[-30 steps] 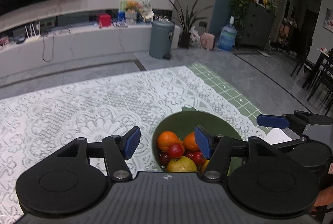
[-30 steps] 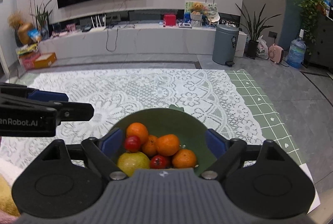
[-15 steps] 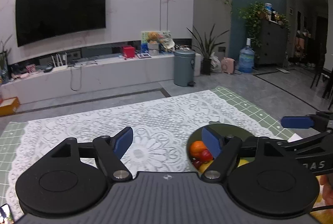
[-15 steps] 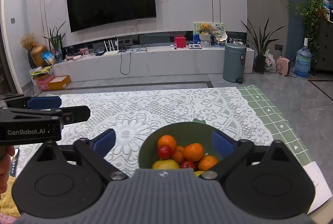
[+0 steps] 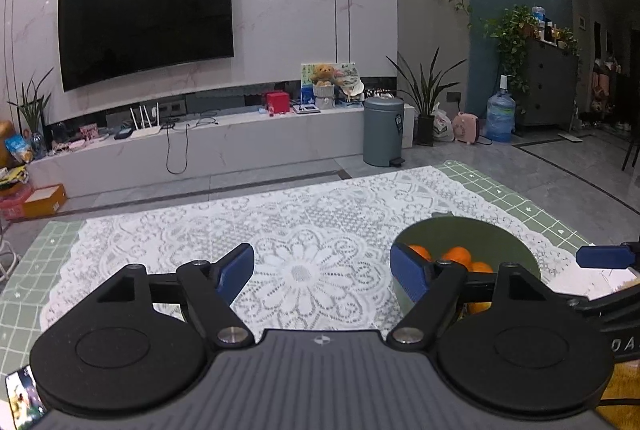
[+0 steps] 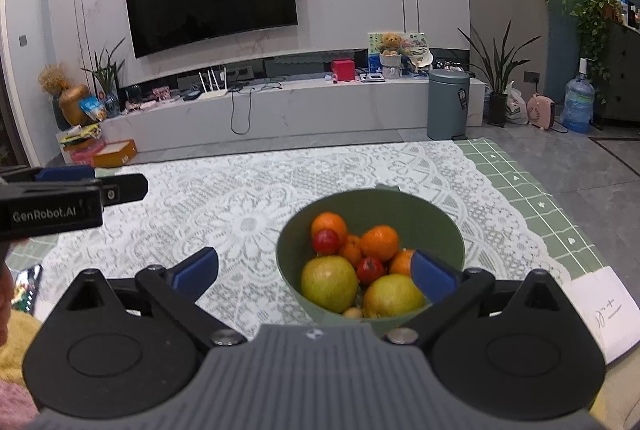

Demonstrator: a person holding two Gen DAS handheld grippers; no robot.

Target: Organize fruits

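Your left gripper hangs over the lace cloth on the table with its fingers spread as wide as they go; they have just been opening, and only bare lace shows between them. The right-hand finger of that gripper stands in front of the near-left rim of the green bowl, though you cannot tell from this view whether it touches. At the far left of the table a phone lies by the edge.

Moving right, your right gripper is also fully spread, its fingers having just been opening and closing on nothing. The bowl sits near the table's right side, partly between these fingers. Inside it lie oranges, two small red fruits and two yellow-green apples. Right of the bowl, a paper note rests at the table's corner.
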